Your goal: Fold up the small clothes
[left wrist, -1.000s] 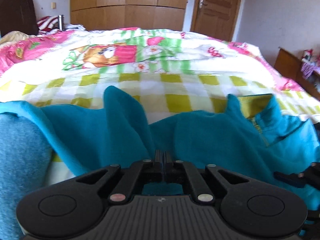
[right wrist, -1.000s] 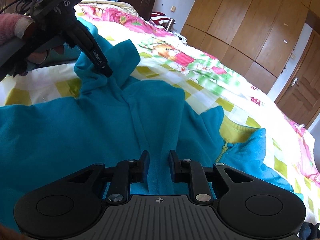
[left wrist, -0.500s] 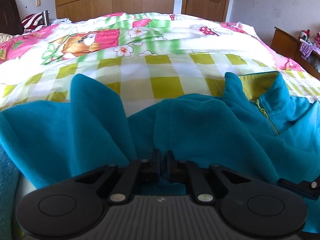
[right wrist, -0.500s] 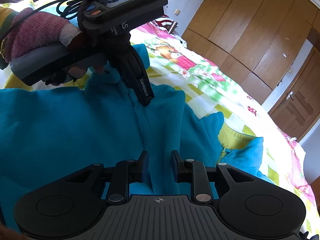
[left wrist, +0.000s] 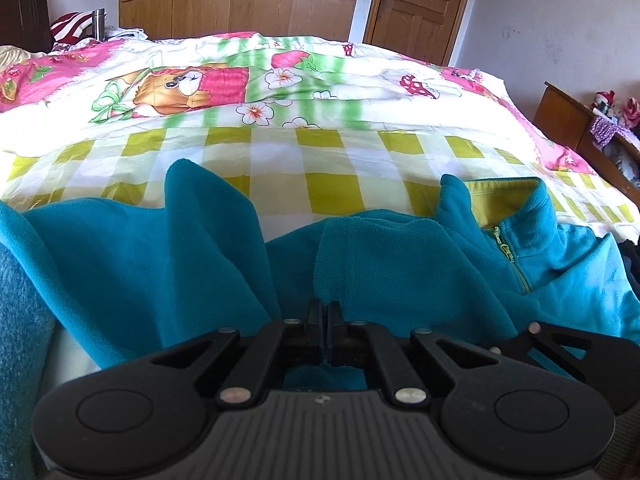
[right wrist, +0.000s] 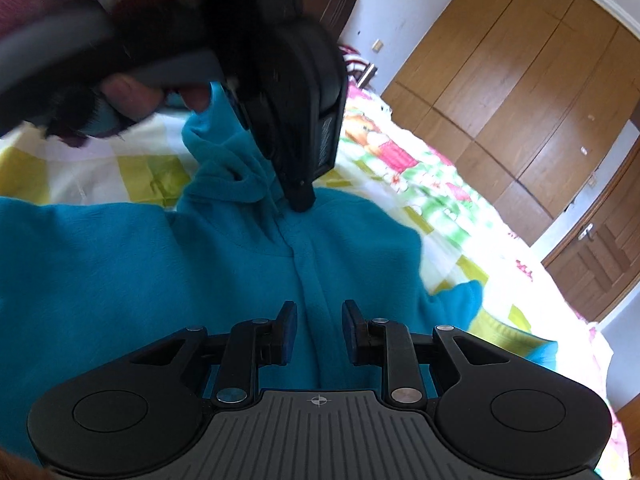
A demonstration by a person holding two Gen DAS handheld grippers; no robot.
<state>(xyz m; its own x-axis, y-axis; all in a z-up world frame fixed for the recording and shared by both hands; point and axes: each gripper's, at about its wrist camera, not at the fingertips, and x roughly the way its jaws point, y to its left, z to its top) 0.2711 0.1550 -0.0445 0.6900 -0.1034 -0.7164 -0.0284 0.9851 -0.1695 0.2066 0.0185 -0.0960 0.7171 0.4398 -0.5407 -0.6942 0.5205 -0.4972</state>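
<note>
A small teal fleece jacket (left wrist: 400, 264) with a yellow-green collar lining (left wrist: 500, 196) and zip lies on the bed. My left gripper (left wrist: 323, 312) is shut on a fold of the teal fleece and lifts it. It also shows in the right wrist view (right wrist: 298, 196), pinching a ridge of the jacket (right wrist: 120, 264). My right gripper (right wrist: 319, 332) is open, its jaws on either side of the same raised fleece ridge, close behind the left gripper. A part of the right gripper shows in the left wrist view at the lower right.
The bed carries a checked and cartoon-print quilt (left wrist: 280, 128). Wooden wardrobes (left wrist: 240, 4) and a door (left wrist: 416, 4) stand beyond it. A wooden side unit (left wrist: 568, 120) with small items is at the right. A blue sleeve (left wrist: 20, 340) fills the left edge.
The left gripper has moved closer to the right gripper along the fleece ridge, still holding the fabric. The right gripper's jaws have stayed open around the ridge.
</note>
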